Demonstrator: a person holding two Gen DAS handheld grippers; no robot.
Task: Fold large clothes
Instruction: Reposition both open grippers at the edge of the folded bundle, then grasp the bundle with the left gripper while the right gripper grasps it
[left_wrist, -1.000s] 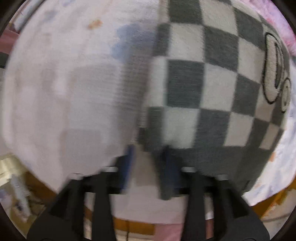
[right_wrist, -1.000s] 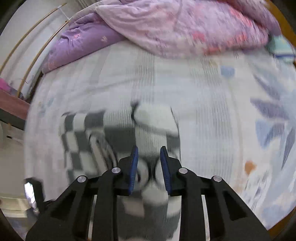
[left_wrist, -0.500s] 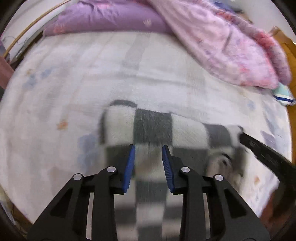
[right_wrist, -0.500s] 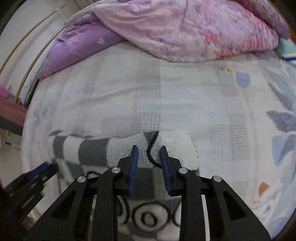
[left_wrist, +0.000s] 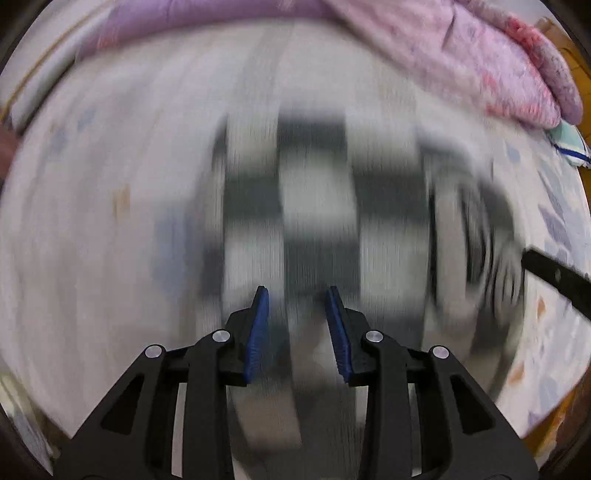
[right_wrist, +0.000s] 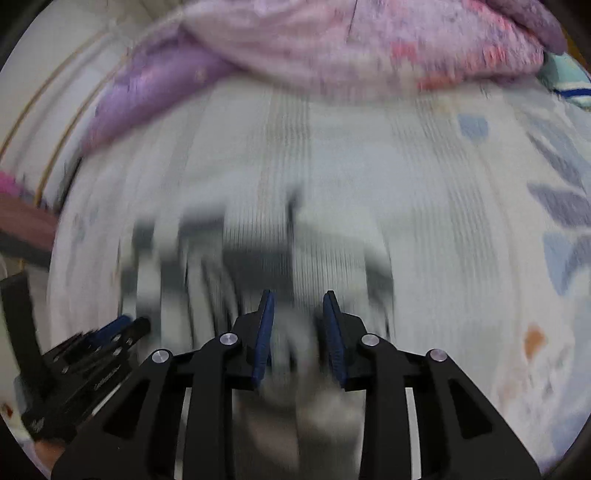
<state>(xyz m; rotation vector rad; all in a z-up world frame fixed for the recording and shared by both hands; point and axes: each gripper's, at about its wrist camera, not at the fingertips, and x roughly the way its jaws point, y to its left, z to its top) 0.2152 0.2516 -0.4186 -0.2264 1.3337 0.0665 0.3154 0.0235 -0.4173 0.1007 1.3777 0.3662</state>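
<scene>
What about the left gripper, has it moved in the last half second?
Yes. The pink duvet sits higher in its view, so the left gripper has tipped downward or drawn back.

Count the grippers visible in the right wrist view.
2: the right gripper at bottom centre, over the checkered garment, and the left gripper at the lower left edge.

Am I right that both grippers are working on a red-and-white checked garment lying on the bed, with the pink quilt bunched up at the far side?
Not quite: the checked garment is grey and white, not red and white, as the left wrist view shows despite the blur. The rest holds: the left gripper and right gripper are both at it on the bed, with the pink quilt bunched at the far side.
</scene>
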